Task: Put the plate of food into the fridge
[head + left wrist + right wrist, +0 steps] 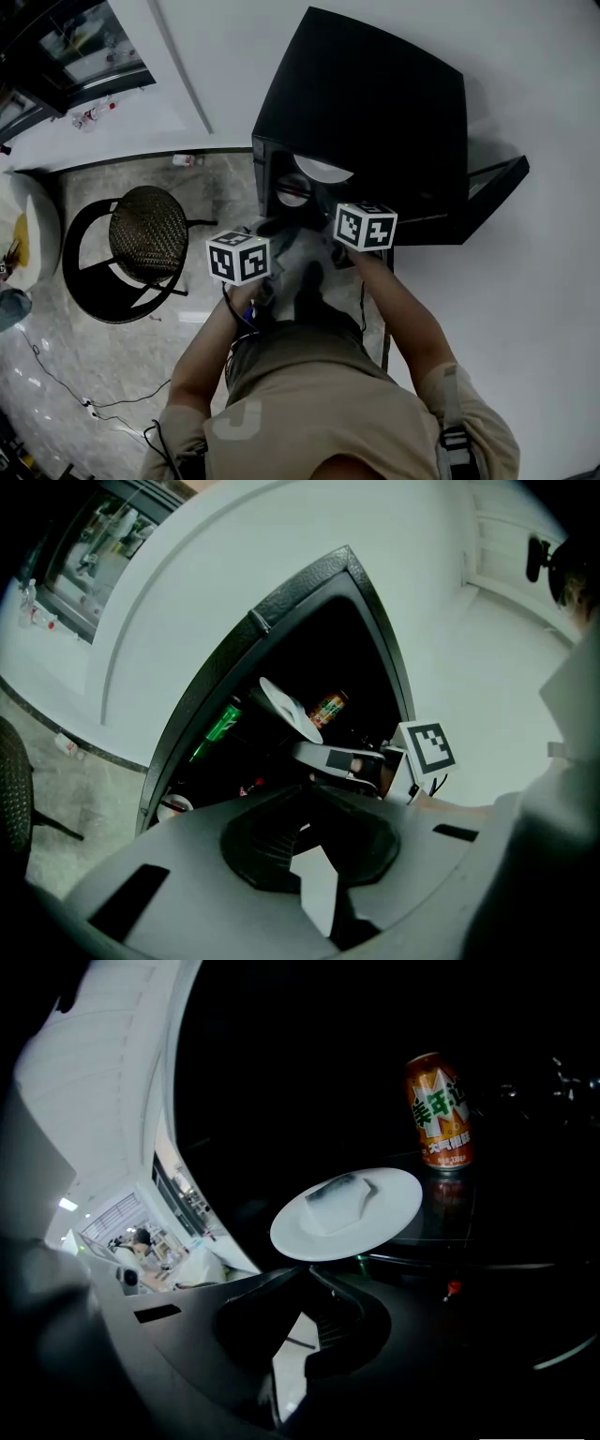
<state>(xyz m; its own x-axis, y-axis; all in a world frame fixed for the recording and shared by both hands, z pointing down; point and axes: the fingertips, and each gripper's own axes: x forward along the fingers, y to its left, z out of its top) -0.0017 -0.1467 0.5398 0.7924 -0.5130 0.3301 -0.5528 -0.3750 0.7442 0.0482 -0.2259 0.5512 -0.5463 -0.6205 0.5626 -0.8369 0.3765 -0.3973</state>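
In the head view, the black box-shaped fridge [375,122] fills twelve to two o'clock, with its door [492,183] swung out at three. Only a sliver of the white round plate [323,170] shows in the dark opening, and the fridge top hides the rest. The left gripper [267,230] and right gripper [319,208] reach in from the centre, their tips lost in shadow. A brown wicker chair [148,234] stands at nine o'clock.

In the left gripper view, its tongs are pressed together with nothing between them. At twelve o'clock the plate sits tilted inside the fridge. An orange drink can [328,708] is at its two o'clock. A green container [220,724] at its nine is too dim to tell bottle from can. The right gripper meets the plate from five o'clock.

In the right gripper view, its tongs are narrowed onto the plate's near rim at six o'clock. A pale slab of food [337,1202] lies on the plate, which is tilted above a glass shelf [487,1232]. The can stands at one o'clock. The rest of the interior is black.
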